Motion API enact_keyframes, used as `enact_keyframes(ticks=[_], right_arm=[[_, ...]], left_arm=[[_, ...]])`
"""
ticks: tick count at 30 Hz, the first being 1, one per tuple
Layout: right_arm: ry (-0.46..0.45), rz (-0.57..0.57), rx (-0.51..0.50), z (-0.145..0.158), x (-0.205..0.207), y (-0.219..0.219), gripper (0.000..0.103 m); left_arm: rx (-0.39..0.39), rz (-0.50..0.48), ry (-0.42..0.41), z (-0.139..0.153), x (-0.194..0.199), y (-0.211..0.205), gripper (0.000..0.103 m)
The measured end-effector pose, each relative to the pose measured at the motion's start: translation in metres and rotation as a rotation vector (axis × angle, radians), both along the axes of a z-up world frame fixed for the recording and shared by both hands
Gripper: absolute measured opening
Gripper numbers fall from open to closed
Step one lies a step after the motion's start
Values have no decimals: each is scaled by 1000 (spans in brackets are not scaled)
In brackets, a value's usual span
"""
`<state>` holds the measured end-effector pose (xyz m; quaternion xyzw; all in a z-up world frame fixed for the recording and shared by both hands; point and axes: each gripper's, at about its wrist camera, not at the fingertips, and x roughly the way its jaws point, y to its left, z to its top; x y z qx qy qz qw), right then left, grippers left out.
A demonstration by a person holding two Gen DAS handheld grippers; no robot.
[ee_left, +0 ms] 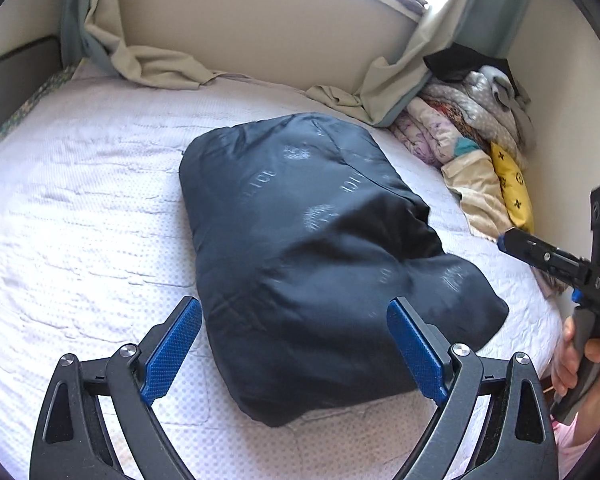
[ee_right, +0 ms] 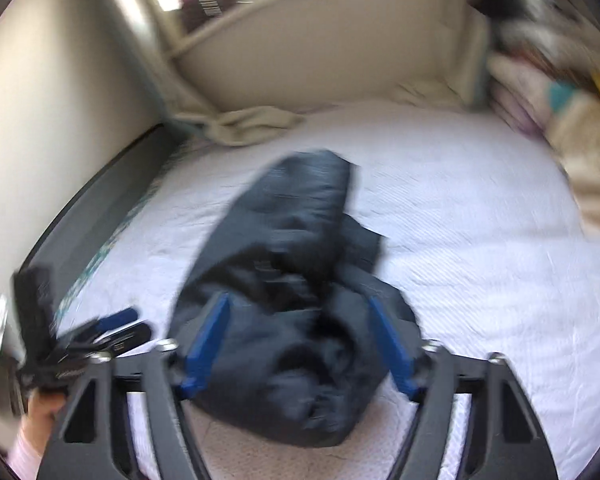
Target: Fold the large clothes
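Observation:
A dark navy puffy jacket [ee_left: 320, 248] lies folded in a thick bundle in the middle of the white bed [ee_left: 80, 200]. My left gripper [ee_left: 296, 344] is open and empty, its blue pads either side of the bundle's near edge, a little above it. My right gripper [ee_right: 300, 344] is open and empty over the same jacket [ee_right: 292, 280], seen from its other end; that view is blurred by motion. The right gripper also shows at the right edge of the left wrist view [ee_left: 548, 260], and the left gripper at the left edge of the right wrist view [ee_right: 112, 332].
A pile of folded clothes and bedding [ee_left: 472, 148] with a yellow cushion [ee_left: 512, 188] sits against the wall at the bed's far right corner. Beige curtains [ee_left: 160, 64] drape onto the bed's far edge below a window. A dark bed frame [ee_right: 80, 232] runs along the left side.

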<state>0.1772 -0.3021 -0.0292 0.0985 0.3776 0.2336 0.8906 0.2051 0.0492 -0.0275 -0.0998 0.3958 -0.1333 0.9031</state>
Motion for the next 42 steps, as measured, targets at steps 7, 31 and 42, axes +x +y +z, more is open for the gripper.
enact_keyframes(ticks=[7, 31, 42], right_arm=[[173, 102, -164, -56, 0, 45, 24], [204, -75, -59, -50, -8, 26, 86], [31, -126, -106, -9, -124, 18, 103]], left_arm=[[91, 33, -13, 8, -11, -9, 95], [335, 159, -95, 23, -94, -16, 102], [278, 131, -78, 20, -118, -31, 102]])
